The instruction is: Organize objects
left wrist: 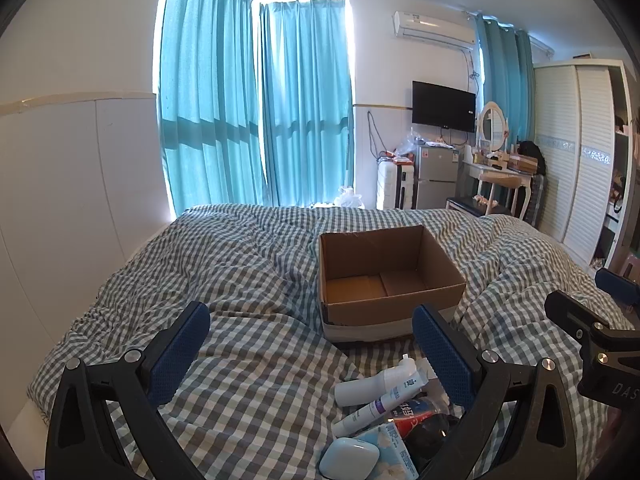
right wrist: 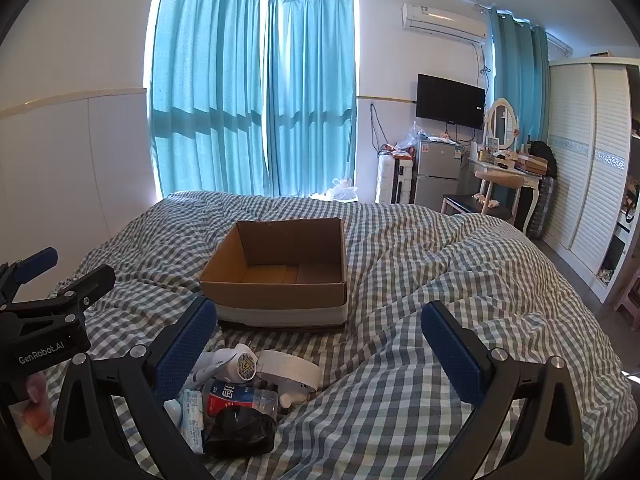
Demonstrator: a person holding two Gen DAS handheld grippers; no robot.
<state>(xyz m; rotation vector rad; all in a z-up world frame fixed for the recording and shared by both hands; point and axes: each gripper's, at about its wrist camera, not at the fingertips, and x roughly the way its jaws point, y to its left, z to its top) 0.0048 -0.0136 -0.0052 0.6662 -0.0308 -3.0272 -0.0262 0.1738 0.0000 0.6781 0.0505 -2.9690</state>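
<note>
An empty brown cardboard box [left wrist: 390, 276] stands open on the checked bed cover; it also shows in the right wrist view [right wrist: 280, 268]. In front of it lies a pile of small objects: a white bottle [left wrist: 376, 386], a white and purple tube [left wrist: 372, 410], a red-labelled bottle [right wrist: 236, 398], a pale blue case [left wrist: 349, 458], a tissue pack [left wrist: 394, 450], a white tape roll [right wrist: 292, 368] and a black item [right wrist: 238, 432]. My left gripper [left wrist: 316, 354] is open above the pile's left side. My right gripper [right wrist: 320, 356] is open over the pile's right side. Both are empty.
The checked duvet [left wrist: 240, 272] is rumpled across the bed. A white wall panel [left wrist: 60, 200] runs along the left. Beyond the bed are teal curtains [left wrist: 256, 100], a small fridge [left wrist: 434, 176], a dressing table [left wrist: 500, 172] and a wardrobe [left wrist: 576, 152].
</note>
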